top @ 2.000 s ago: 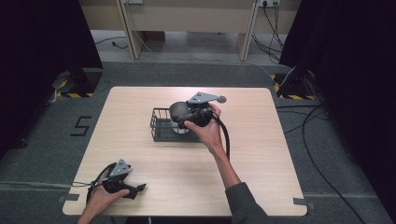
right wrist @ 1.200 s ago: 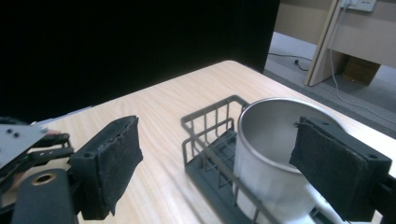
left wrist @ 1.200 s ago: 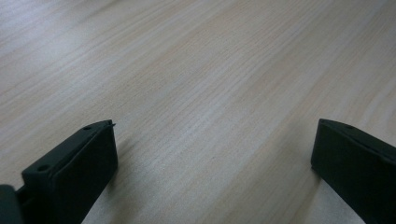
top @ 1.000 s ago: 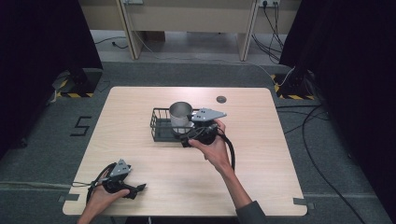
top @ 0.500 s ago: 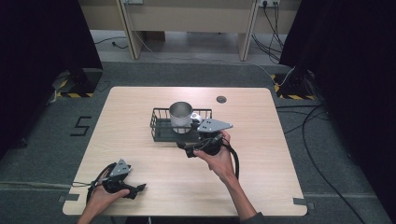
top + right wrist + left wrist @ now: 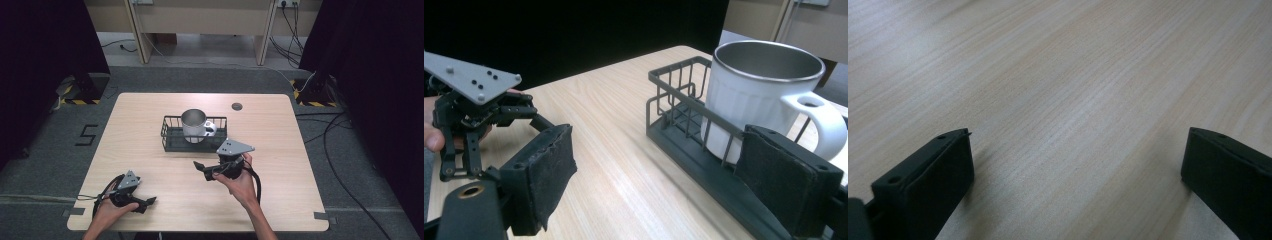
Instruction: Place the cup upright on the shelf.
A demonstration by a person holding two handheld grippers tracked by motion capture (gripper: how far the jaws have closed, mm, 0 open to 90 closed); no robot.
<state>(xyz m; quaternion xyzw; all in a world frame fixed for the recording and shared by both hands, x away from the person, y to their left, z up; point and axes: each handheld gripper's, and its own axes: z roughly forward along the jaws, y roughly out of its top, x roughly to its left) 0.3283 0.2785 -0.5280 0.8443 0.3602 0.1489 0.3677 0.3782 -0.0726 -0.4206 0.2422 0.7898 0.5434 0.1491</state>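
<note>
White mug (image 6: 194, 125) stands in wire basket (image 6: 172, 140) at frame centre; right gripper (image 6: 205, 170) below it, jaws apart, empty; left gripper (image 6: 148, 202) lower left, spread; back away level

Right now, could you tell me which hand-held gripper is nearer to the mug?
Right. The right hand-held gripper sits just in front of the basket holding the mug; the left hand-held gripper rests near the table's front-left corner.

A single dark numeral "5" (image 6: 85, 135) stands on the grey carpeted floor (image 6: 50, 150) (well to the left of both grippers' jaws, beside the table); nothing else is legible.
</note>
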